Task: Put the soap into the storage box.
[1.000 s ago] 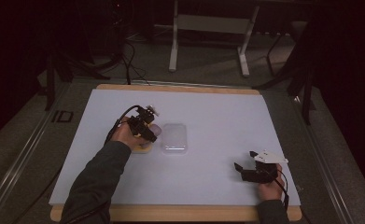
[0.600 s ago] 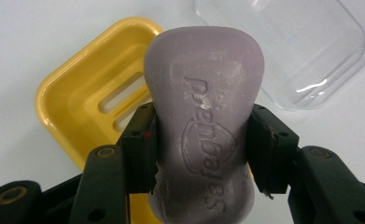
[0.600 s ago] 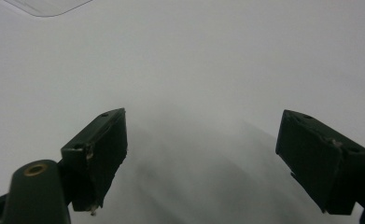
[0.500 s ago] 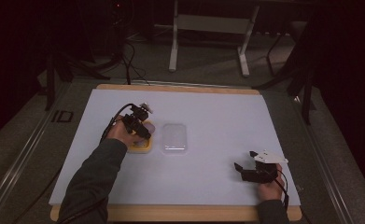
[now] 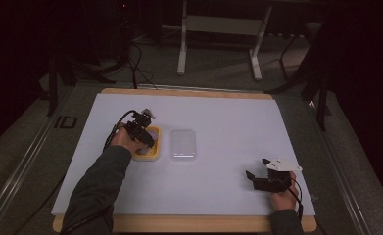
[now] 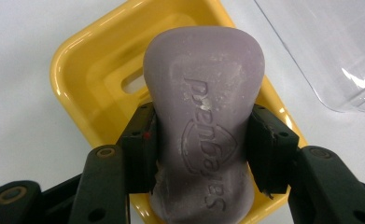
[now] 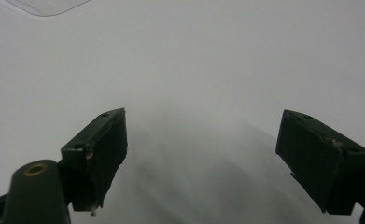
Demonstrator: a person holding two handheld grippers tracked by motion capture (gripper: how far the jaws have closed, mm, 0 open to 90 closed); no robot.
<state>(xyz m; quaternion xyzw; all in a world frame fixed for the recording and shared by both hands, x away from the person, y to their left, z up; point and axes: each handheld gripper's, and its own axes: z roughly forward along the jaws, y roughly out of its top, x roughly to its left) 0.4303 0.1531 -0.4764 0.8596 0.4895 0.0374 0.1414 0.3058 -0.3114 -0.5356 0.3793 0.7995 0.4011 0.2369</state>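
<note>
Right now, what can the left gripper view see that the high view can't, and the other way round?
The left gripper view alone reveals the purple soap bar, with raised lettering, pinched between the left hand-held gripper over the yellow dish. The high view alone takes in the right hand-held gripper, open and resting far off on the white table, plus the person's sleeve. Both share the yellow dish, the clear lid beside it and the left hand-held gripper.
</note>
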